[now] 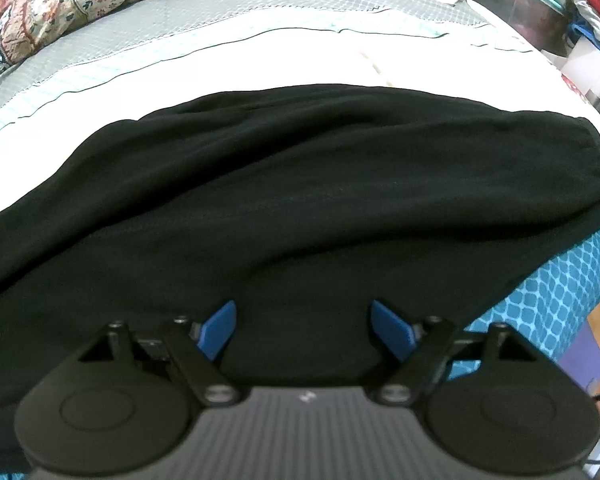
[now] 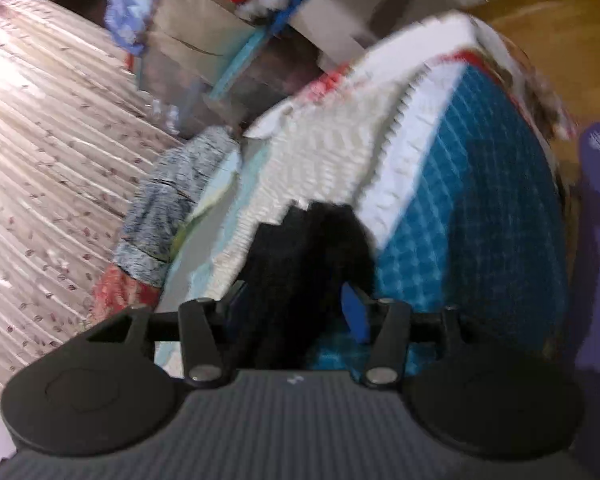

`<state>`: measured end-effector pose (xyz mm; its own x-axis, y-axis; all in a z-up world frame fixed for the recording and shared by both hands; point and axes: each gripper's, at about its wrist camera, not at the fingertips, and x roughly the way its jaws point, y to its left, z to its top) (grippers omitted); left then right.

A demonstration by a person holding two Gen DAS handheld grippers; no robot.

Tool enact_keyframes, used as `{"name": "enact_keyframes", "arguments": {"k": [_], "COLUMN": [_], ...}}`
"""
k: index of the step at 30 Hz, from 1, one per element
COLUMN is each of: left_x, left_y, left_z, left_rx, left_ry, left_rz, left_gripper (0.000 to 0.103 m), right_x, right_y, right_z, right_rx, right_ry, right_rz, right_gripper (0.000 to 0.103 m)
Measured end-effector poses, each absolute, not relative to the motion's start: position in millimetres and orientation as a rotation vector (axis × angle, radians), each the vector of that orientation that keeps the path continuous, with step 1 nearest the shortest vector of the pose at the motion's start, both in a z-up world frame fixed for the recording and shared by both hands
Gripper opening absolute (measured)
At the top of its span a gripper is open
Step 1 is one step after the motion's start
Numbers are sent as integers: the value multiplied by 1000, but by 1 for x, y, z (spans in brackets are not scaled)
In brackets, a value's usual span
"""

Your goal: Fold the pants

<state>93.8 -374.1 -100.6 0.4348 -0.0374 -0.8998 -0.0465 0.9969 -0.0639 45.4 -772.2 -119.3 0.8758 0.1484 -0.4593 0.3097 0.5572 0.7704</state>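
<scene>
Two claws bear on one pair of black pants (image 1: 284, 200), which lies flat on the bed (image 1: 260, 64) with its long axis running left to right. Your left claw (image 1: 304, 330) hangs over the near edge, jaws apart and gripping nothing. Your right claw (image 2: 296, 312) stands at the pants' end with dark cloth between its jaws; blur hides whether they pinch it.

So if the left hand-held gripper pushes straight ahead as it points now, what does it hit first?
Most likely the black pants: the open left hand-held gripper points down at the cloth spread on the bed, though the gap is hard to judge.
</scene>
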Motion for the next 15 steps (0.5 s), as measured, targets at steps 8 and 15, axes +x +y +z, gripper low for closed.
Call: {"name": "enact_keyframes", "arguments": {"k": [8,15], "left_x": [93,112], "left_y": [-365,-372], "left_z": [-87,-93], "left_rx": [-169,-210], "left_ry": [1088,1123], "left_rz": [-22,-17], "left_gripper": [78,77], "right_x": [68,87], "right_y": [-775,-773], "right_z": [-115,-126], "right_rx": [980,991], "right_ry": [493,524], "right_rz": [-103,-114], "right_gripper": [55,73]}}
